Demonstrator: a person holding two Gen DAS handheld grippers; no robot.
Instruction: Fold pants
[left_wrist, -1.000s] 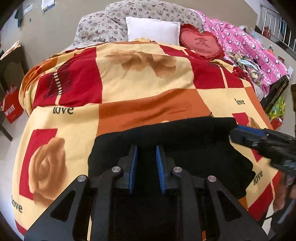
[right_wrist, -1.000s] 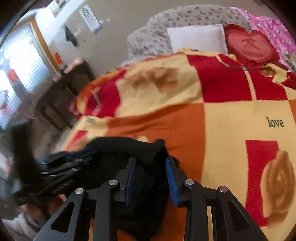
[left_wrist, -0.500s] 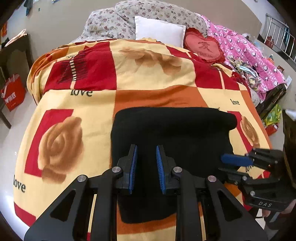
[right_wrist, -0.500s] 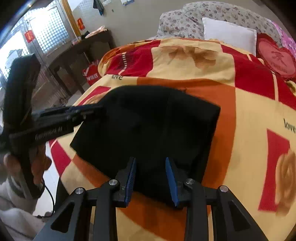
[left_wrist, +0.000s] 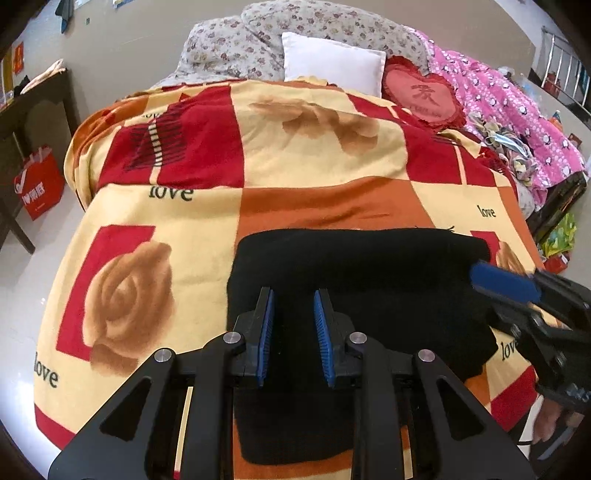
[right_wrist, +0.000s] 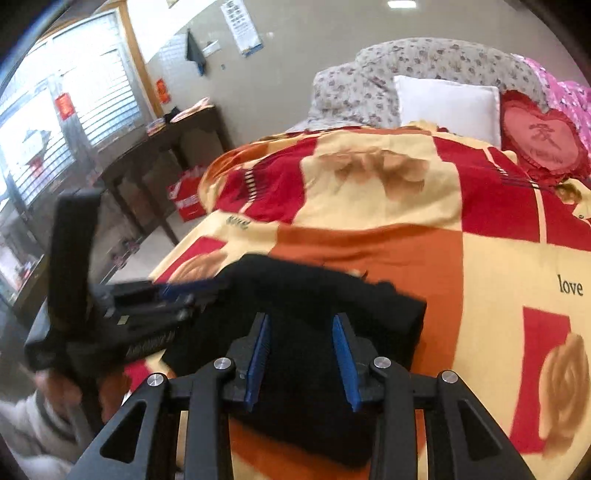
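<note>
The black pants (left_wrist: 369, 280) lie folded into a compact rectangle on the near part of the bed blanket (left_wrist: 303, 170). My left gripper (left_wrist: 294, 325) hovers over the pants' near left part, jaws apart and empty. My right gripper (right_wrist: 301, 354) hovers over the same pants (right_wrist: 325, 317) from the right side, jaws apart and empty. The right gripper also shows at the right edge of the left wrist view (left_wrist: 517, 291). The left gripper shows at the left of the right wrist view (right_wrist: 155, 299), blurred.
A white pillow (left_wrist: 332, 62), a red heart cushion (left_wrist: 424, 96) and a pink quilt (left_wrist: 517, 122) lie at the head and right of the bed. A dark wooden table (right_wrist: 173, 147) and a red bag (left_wrist: 38, 182) stand left of the bed.
Both grippers let go of the pants, which went from held up to lying flat and folded. The grippers have drawn back and now come low over the cloth again.
</note>
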